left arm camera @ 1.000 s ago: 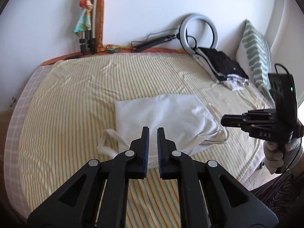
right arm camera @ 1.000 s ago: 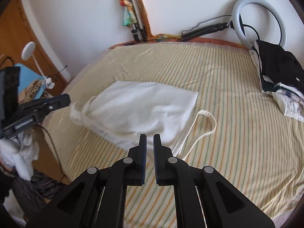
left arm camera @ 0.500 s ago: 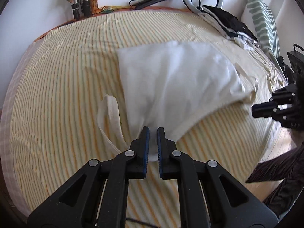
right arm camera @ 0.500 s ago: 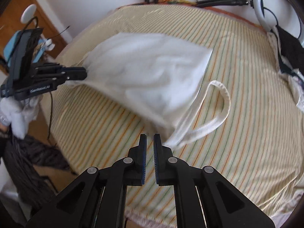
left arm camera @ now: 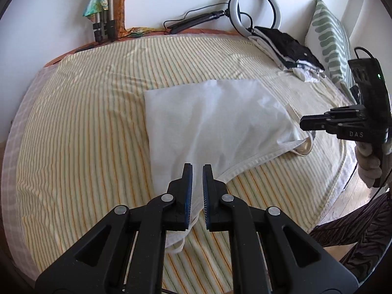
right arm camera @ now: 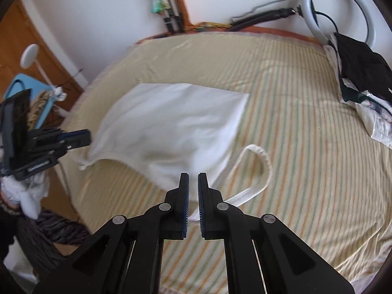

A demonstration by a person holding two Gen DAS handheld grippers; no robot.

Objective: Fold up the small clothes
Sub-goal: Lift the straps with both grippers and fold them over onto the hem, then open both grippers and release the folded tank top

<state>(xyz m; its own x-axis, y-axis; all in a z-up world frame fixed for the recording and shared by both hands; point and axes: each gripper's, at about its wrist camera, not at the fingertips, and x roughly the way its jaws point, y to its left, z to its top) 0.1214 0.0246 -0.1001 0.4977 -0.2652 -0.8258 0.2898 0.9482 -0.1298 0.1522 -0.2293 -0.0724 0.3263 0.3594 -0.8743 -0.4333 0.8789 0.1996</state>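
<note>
A white tank top (left arm camera: 215, 122) lies partly folded on the striped bed sheet (left arm camera: 80, 127); it also shows in the right wrist view (right arm camera: 171, 125), with a strap loop (right arm camera: 259, 171) on the sheet. My left gripper (left arm camera: 197, 171) is shut on the top's near edge, cloth hanging under its fingers. My right gripper (right arm camera: 193, 181) is shut on the opposite corner of the top by the strap. Each gripper shows in the other's view: the right one (left arm camera: 338, 125) at the top's right end, the left one (right arm camera: 54, 144) at its left end.
A stack of folded dark and white clothes (left arm camera: 289, 51) sits at the bed's far right, with a green-patterned pillow (left arm camera: 330, 46) beside it. A ring light (left arm camera: 257, 7) and tripod legs (left arm camera: 105, 24) lean on the wall. The bed edge is close below both grippers.
Both grippers lifted the top and then lowered it back toward me. The cloth now lies flatter on the sheet with its left strap tucked under.
</note>
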